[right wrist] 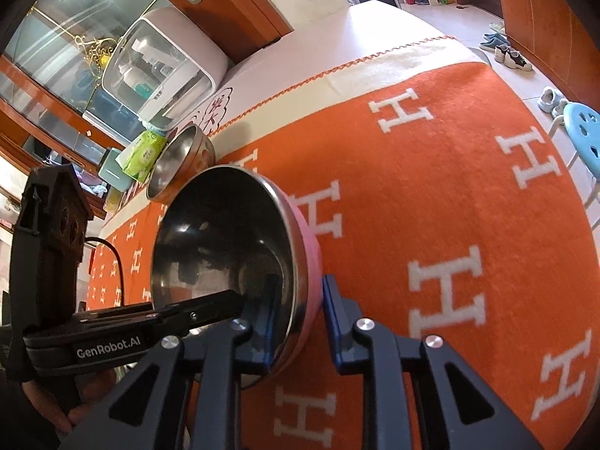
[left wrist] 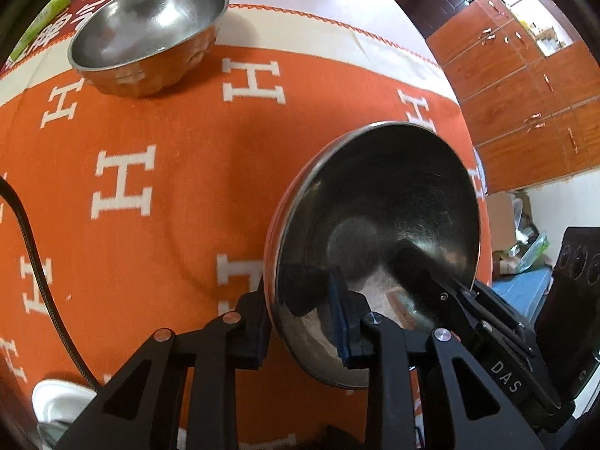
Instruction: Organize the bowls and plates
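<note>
**Two-handed grip on the pink bowl**

We hold the pink bowl [right wrist: 232,262], tilted, above the orange cloth [left wrist: 150,225]: left gripper [left wrist: 303,322] and right gripper [right wrist: 296,322] each have jaws clamped on its rim. Keep both grips level and carry it towards the steel bowl [left wrist: 150,33]. The tabletop beneath the cloth stays hidden.
</note>
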